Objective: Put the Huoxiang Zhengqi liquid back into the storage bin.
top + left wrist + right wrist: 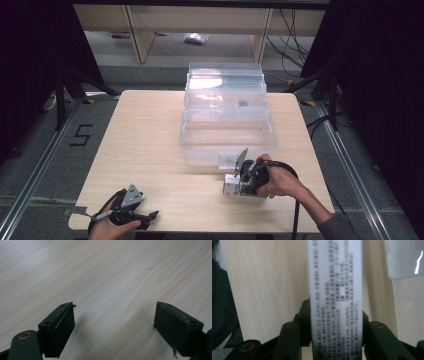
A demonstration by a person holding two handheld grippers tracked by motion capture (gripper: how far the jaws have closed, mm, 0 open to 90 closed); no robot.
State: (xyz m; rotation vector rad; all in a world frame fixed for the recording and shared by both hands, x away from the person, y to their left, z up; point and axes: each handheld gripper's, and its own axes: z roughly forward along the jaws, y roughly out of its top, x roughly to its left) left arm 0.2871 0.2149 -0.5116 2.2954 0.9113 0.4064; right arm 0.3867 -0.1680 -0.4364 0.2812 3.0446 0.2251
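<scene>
Right gripper (248,181): jaws clamped on the white printed box (335,297), one pad on each long side.
Box: on the table (150,135), near right, just in front of the clear plastic bin (227,127).
Left gripper (113,325): jaws wide apart over bare wood, near left corner, holding nothing.
Bin: centre-far, lid open.

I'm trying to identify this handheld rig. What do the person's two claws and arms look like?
Both claws are black. The left claw has flat rectangular pads with small screw holes and a brass-coloured pivot. Each carries a grey three-cornered plate on top, and a black cable trails from the right claw. A grey sleeve covers the right forearm.
</scene>
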